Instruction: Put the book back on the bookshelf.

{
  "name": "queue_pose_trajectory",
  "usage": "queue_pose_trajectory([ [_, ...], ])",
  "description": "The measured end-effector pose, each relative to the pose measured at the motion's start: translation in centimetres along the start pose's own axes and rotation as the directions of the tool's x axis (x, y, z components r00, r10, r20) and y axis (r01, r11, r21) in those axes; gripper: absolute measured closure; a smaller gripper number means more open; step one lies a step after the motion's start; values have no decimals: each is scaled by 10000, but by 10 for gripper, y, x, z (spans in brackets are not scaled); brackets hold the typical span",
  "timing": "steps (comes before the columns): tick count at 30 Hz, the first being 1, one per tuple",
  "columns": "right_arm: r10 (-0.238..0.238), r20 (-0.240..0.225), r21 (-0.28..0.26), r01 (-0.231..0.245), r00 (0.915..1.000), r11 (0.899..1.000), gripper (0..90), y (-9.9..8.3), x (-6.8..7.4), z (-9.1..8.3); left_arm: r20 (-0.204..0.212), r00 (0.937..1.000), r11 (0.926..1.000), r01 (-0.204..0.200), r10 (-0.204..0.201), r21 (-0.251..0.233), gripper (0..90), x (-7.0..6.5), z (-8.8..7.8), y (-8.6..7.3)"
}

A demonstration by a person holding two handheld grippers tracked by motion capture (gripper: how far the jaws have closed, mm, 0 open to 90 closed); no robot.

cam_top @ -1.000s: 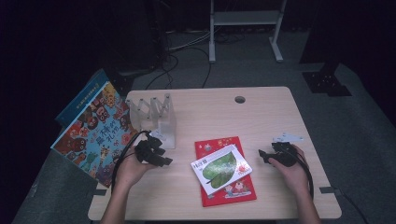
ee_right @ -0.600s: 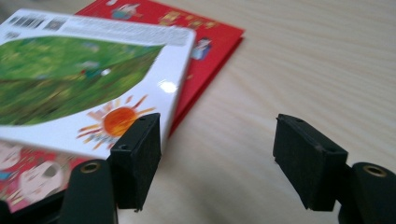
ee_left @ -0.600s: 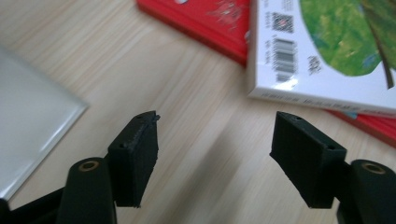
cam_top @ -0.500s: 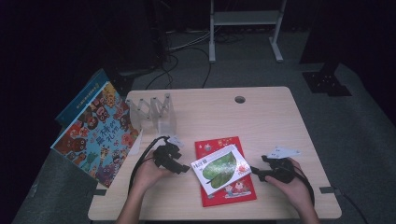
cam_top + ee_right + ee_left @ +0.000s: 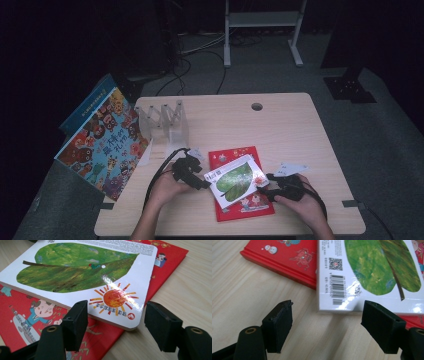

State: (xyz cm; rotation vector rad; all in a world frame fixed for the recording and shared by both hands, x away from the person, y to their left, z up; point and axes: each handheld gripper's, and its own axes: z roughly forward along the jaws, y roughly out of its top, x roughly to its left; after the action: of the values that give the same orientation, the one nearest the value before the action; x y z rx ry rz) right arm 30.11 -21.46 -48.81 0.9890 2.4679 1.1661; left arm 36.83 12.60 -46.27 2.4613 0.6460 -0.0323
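White book (image 5: 235, 179) lies on red book (image 5: 247, 207) at table's (image 5: 280, 125) front middle, left gripper (image 5: 200, 181) just left of it, right gripper (image 5: 267, 186) just right, clear rack (image 5: 165, 120) behind-left, picture book (image 5: 102, 142) leaning at left edge.
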Motion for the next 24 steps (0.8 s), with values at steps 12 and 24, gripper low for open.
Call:
queue_pose_trajectory([
  [12, -412, -74, 118, 413, 9991, 9991, 343, 16, 2, 20, 420, 9979, 9987, 495, -491, -89, 134, 3, 3, -1],
  [24, -507, 359, 278, 497, 9981, 9984, 159, 29, 14, 40, 279, 9939, 9931, 1079, -1067, -467, 21, 5, 8, -9],
])
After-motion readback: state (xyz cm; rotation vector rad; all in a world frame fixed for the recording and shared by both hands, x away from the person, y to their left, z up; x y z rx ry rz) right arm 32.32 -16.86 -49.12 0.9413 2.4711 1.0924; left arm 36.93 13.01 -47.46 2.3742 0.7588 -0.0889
